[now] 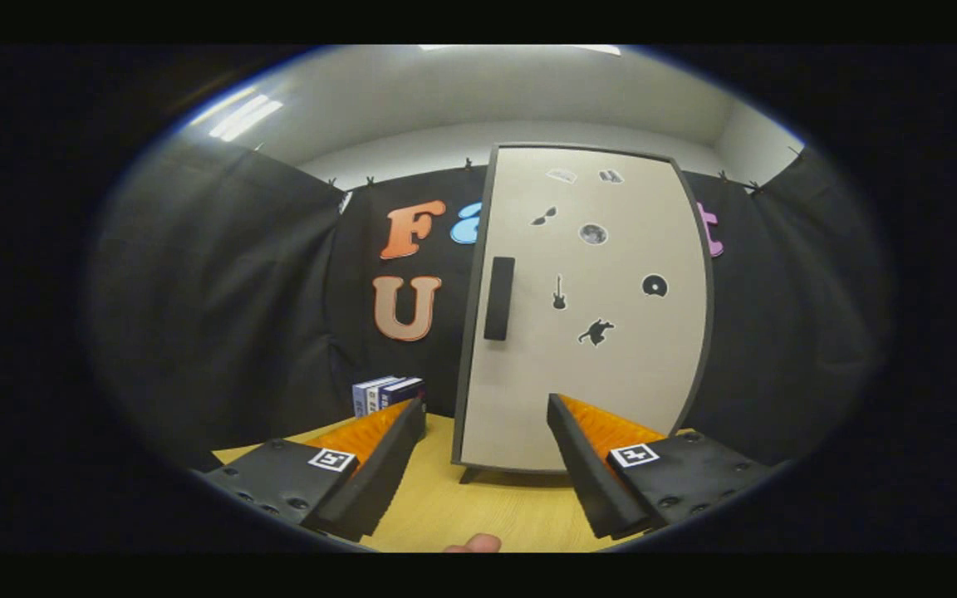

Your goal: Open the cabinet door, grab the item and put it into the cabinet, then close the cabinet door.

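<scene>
A tall cabinet stands on the wooden table beyond my fingers, its pale door (pixel 586 332) shut and dotted with small dark stickers. A dark upright handle (pixel 498 298) sits near the door's left edge. A small stack of blue and white boxes (pixel 387 394) stands upright on the table to the left of the cabinet, just past my left fingertip. My gripper (pixel 487 407) is held open well short of the cabinet, with nothing between its fingers.
The wooden table (pixel 478 515) runs from under the fingers to the cabinet's foot. Black cloth walls close in the booth behind and on both sides. A fingertip of a person (pixel 473 544) shows at the near table edge.
</scene>
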